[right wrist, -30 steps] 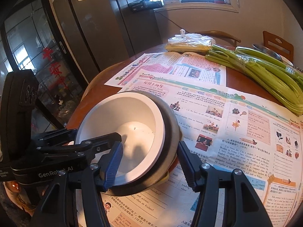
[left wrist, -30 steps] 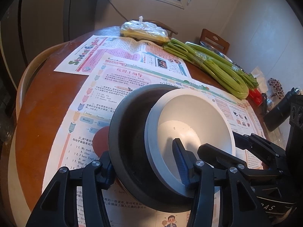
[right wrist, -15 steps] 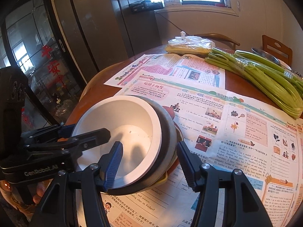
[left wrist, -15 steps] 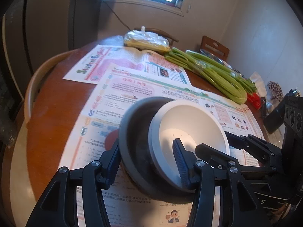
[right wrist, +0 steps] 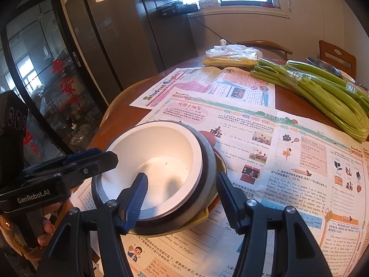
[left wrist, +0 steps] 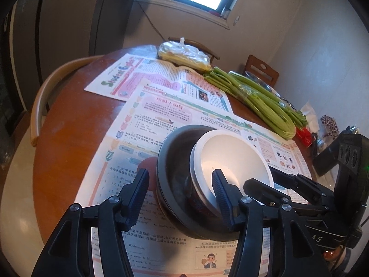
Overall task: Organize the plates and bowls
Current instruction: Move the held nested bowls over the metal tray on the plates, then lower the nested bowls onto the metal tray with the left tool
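The white bowl (left wrist: 233, 159) sits nested in a dark bowl (left wrist: 175, 161), and both lie on newspapers (left wrist: 161, 115) spread over a round wooden table (left wrist: 69, 138); in the right wrist view a yellow plate (right wrist: 214, 161) and something red peek out beneath the stack at 3 o'clock. The left gripper (left wrist: 180, 187) reaches in tilted downward from the stack's 7 o'clock: one finger lies inside the white bowl, the other stands outside the dark bowl's wall with a sliver of gap, and the jaws are opening, so both rims lie between them unpinched. The right gripper (right wrist: 182, 184) comes in from the opposite side, also angled down, one blue pad (right wrist: 136, 196) inside the white bowl and the other finger outside the dark bowl at 4 o'clock, seemingly just off it; its jaws too are opening, straddling both walls. In that view a hand (right wrist: 43, 226) wraps the left gripper's handle at 8 o'clock. Celery (right wrist: 322, 97) lies toward 2 o'clock, a plastic bag (right wrist: 233, 55) at 12 o'clock, and a metal bowl (right wrist: 322, 65) behind the celery.
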A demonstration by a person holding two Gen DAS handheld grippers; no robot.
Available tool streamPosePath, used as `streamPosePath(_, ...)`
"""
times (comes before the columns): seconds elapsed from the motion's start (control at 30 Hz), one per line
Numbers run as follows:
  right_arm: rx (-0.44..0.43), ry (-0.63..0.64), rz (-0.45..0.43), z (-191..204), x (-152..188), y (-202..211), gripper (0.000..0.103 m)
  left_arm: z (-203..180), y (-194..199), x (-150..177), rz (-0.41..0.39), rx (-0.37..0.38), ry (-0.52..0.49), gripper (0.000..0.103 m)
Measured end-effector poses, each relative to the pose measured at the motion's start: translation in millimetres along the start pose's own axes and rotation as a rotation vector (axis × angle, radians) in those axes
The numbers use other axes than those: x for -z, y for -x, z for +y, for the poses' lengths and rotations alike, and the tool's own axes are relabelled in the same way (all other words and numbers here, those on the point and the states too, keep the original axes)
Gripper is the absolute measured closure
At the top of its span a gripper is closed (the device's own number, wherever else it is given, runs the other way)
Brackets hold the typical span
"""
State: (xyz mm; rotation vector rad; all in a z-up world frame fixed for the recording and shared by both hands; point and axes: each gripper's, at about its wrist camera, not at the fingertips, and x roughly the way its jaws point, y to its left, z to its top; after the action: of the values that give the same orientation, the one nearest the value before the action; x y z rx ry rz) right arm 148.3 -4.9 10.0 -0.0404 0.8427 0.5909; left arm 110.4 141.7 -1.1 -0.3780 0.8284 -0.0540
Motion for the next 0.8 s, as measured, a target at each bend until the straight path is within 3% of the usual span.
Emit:
streamPosePath(0.2, 0.002, -0.011, 0.01, -1.6, 1.0, -1.7, 0.037, -2.2, -22.2, -0.5, 0.066, 0.026, 0.008, 0.043)
streamPosePath(0.37, 0.009, 0.019, 0.02, 5.6, 2.8, -5.8, 0.037, -9.4, -36.9, 0.9, 0.106, -0.021, -0.018, 0.041)
streamPosePath(0.8, 0.017, -0.001, 0.012, -14.1, 2.3, -1.9, 0.036, -31.0, -54.3, -3.5, 0.135, -0.011, -0.041, 0.042)
